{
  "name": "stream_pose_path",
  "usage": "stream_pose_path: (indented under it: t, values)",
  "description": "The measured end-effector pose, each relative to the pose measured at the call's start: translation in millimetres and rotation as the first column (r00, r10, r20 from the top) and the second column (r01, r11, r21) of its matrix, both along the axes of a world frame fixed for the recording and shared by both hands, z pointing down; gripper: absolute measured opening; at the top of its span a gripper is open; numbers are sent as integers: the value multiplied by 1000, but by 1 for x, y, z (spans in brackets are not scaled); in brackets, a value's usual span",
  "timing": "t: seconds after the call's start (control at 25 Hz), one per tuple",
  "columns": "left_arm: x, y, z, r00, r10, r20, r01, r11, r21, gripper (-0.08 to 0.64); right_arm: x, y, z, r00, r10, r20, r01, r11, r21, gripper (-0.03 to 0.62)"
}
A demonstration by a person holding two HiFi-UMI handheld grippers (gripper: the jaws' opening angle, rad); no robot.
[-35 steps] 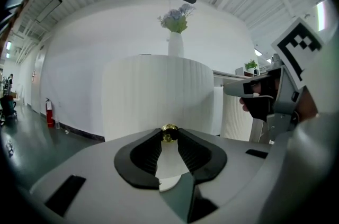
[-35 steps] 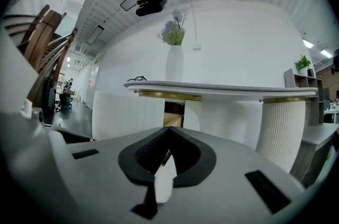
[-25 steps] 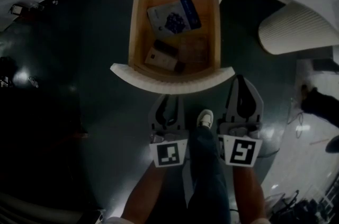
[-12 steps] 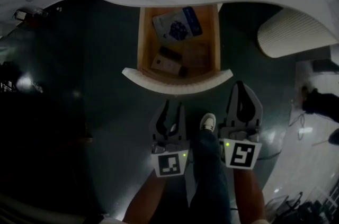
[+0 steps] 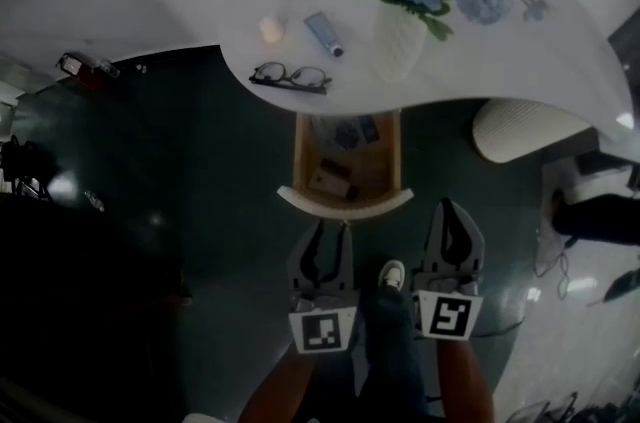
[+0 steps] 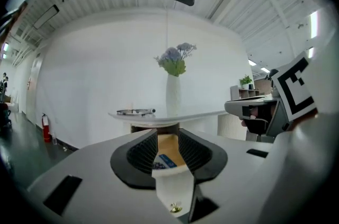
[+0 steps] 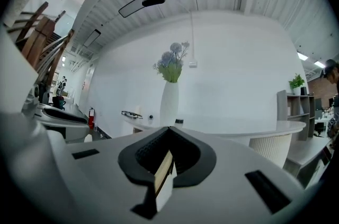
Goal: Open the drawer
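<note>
2 bare forearms reach forward side by side, left gripper point(image 5: 333, 224) fingers narrowly apart and empty, right gripper point(image 5: 447, 205) fingers together, both near the open wooden drawer point(image 5: 345, 203) with its curved white front under the glossy white surface point(image 5: 560, 86).

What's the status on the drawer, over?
Left hand-held gripper open, empty. Right hand-held gripper shut, empty. Drawer open. Nothing in the way.

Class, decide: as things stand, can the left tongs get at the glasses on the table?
Probably yes: the left tongs are open and empty, and the glasses lie near the table edge with nothing standing between.
</note>
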State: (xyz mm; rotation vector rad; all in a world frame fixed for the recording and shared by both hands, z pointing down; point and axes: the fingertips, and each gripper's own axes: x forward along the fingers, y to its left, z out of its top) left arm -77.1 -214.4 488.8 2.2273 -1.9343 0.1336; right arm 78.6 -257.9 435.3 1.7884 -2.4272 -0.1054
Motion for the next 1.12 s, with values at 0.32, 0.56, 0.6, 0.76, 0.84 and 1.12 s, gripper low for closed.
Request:
stream_pose_path:
  t: [0.32, 0.56, 0.6, 0.76, 0.84, 1.12]
  values:
    - [5, -19, -122, 997, 56, 54, -60, 995, 80, 109, 11, -7, -108, 999, 33, 30, -35, 997, 75, 5]
    - [-3, -35, -196, 997, 27, 74, -39, 985, 169, 109, 14, -8, -180, 998, 23, 52, -29, 993, 115, 5]
    - [-2, -38, -208, 997, 25, 74, -38, 982, 183, 109, 15, -7, -191, 998, 18, 56, -24, 993, 117, 5]
    - [3, -44, -246, 996, 26, 85, -44, 974, 223, 109, 10, -4, -229, 999, -19, 41, 14, 991, 136, 5]
    - [5, -46, -262, 996, 16, 82, -36, 970, 241, 109, 8, -5, -245, 999, -39, 35, 34, 990, 140, 5]
    - [7, -49, -301, 995, -23, 100, -8, 954, 299, 109, 1, 0, -276, 995, -86, 43, 79, 987, 141, 5]
